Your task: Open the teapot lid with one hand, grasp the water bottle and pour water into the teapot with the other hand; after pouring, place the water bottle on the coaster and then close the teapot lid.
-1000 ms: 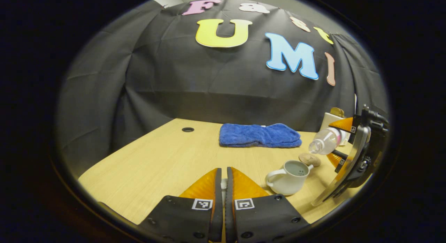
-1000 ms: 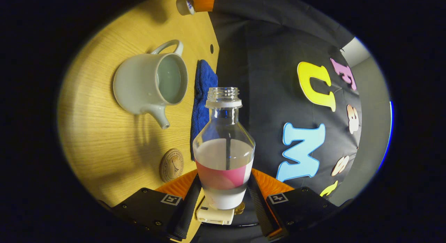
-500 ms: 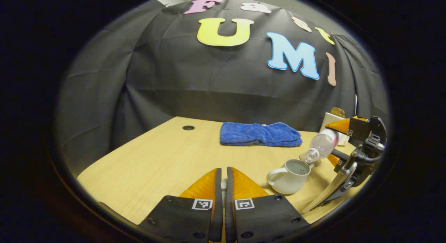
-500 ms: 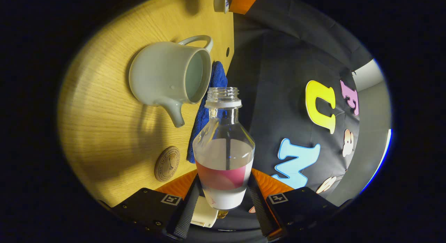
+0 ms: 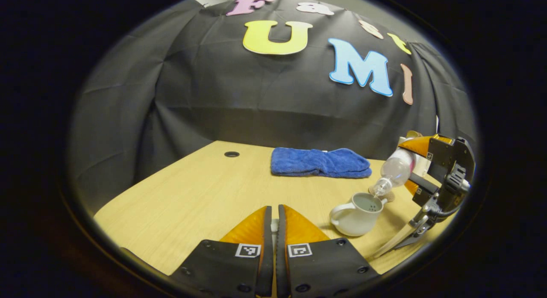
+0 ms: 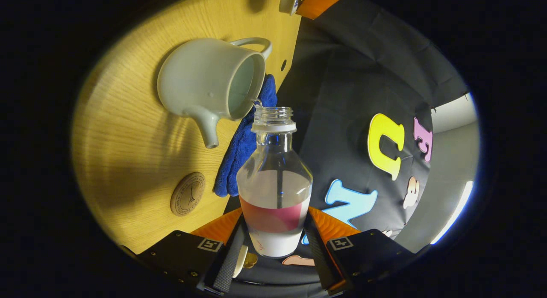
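Wooden table (image 5: 201,195) spanning the booth floor, with a small round cable hole (image 5: 231,154) near its far edge. Folded blue towel (image 5: 318,162) lying along the back of the table, just behind the teapot. White ceramic teapot (image 5: 358,208) standing lidless near the right side, handle toward the left gripper view's camera, strainer holes visible inside; in the right gripper view, seen tipped sideways (image 6: 209,82) with spout pointing down the frame and open mouth facing the bottle's neck.

Right gripper (image 5: 410,169) clamped on the clear water bottle (image 6: 274,182), both fingers pressing the labelled lower body. Bottle uncapped, tilted neck-down, mouth right at the teapot's rim; a thin trickle of water visible between mouth and rim in the right gripper view. Bottle partly filled.

Left gripper (image 5: 273,229) held low over the table, well apart from the teapot, fingers closed almost together on a small pale object, barely visible between them. In the right gripper view, a small white knobbed lid (image 6: 289,1) pinched at that gripper's tips.

Round wooden coaster (image 6: 187,199) lying flat and bare on the table beside the teapot's spout side, near the towel's end.
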The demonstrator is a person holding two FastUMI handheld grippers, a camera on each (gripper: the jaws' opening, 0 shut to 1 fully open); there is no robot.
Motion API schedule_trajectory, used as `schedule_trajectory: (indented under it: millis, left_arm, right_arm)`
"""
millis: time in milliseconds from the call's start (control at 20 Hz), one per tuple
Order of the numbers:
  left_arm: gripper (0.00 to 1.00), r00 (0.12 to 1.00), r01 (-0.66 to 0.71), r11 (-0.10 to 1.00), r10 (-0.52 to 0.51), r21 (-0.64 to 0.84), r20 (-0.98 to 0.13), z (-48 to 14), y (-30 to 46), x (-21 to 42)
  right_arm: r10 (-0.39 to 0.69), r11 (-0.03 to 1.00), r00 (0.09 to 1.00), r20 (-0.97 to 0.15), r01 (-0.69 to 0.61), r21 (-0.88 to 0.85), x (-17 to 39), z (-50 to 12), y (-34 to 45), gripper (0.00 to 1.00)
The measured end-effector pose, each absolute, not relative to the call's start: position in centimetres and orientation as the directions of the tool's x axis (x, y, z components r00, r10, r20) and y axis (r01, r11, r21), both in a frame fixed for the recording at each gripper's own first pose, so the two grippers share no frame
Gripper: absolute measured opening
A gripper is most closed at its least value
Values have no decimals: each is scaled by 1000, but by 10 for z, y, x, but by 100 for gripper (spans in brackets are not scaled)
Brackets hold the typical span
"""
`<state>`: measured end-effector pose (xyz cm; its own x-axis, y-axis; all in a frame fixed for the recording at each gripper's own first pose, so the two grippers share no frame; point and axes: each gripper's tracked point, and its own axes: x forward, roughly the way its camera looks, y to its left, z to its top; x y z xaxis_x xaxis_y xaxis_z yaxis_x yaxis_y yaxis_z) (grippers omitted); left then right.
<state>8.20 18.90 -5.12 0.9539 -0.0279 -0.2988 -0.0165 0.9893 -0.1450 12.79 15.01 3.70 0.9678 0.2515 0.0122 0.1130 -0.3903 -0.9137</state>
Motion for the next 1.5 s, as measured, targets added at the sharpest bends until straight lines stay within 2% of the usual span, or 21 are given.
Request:
schedule_trajectory:
  millis: [550, 800, 1200, 1350, 1500]
  left_arm:
    - [10, 952, -15, 989, -32, -150, -305, -55, 189, 81]
    - [10, 950, -12, 988, -37, -156, -309, -58, 187, 82]
    - [10, 950, -13, 987, -37, -157, -311, -58, 188, 81]
    - [9, 950, -17, 988, -33, -156, -311, -60, 191, 80]
    - [10, 951, -19, 987, -31, -158, -309, -56, 193, 80]
  right_arm:
    - [339, -527, 941, 17, 205, -825, 129, 44, 165, 75]
    - [392, -590, 919, 47, 290, -753, 129, 58, 178, 75]
    - [475, -647, 878, 59, 393, -654, 124, 61, 200, 75]
    - [454, -645, 890, 38, 358, -675, 129, 56, 196, 75]
    - [386, -589, 922, -19, 231, -774, 138, 45, 177, 75]
